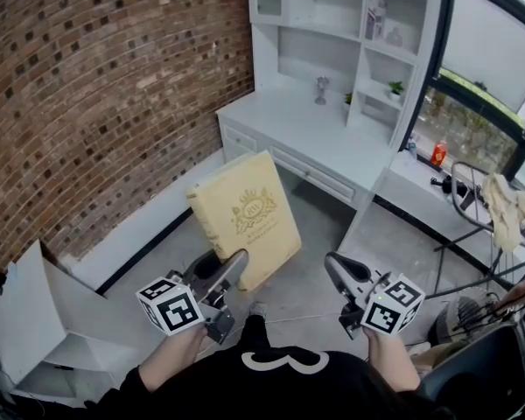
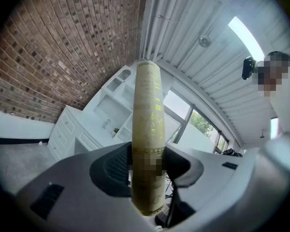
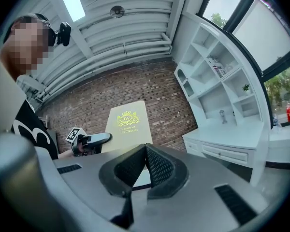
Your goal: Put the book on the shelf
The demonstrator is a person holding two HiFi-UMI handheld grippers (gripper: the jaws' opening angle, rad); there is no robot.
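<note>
Your left tongs alone clamp the book by its near edge, so it could twist loose before reaching the shelf, well ahead of them. Your right tongs, beside the book, are closed and empty.

Brick wall at left. Open white box low left on grey floor. Red bottle on window ledge; pale cloth draped over wire rack nearby.

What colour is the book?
The book is pale yellow with a gold crest; head view shows best.
</note>
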